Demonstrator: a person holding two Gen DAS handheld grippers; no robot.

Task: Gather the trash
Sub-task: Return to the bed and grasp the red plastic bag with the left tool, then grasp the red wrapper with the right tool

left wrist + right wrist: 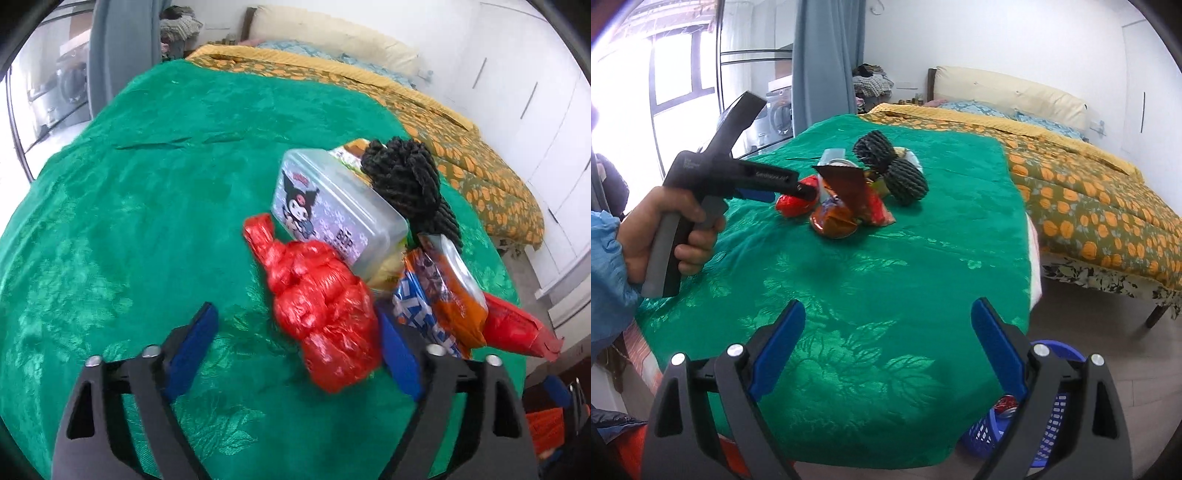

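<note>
Red knotted plastic bag (325,306): crumpled, tied at its far end, lying on the green tablecloth (129,221) at the near edge of the trash pile.

Left gripper (299,350): jaws spread wide, holding nothing. The bag lies partly in the gap, close against the right blue pad (399,354) and well clear of the left one. Contact cannot be told.

Right gripper (888,350): jaws wide, empty, hovering over bare cloth near the table's front edge, well apart from the pile.

Pile, other items: clear lidded box with cartoon print (332,206), black foam netting (406,181), orange snack wrapper (454,295), blue wrapper (424,317), red carton (517,328). All lie touching or overlapping.

Receptacle: blue basket (1052,417) on the floor below the table's near right corner, with what looks like a can already inside.

Step in hand, as judged: left tongs taking the red bag.

Handling notes: shift the tongs rightward so the bag's bulk sits centred between the pads, then close across the thick body, not the thin knotted tail. Thin film compresses and slips, so close fully. Keep the right pad out of the blue wrapper beside it to avoid dragging neighbours. Lift straight up before carrying toward the basket.
</note>
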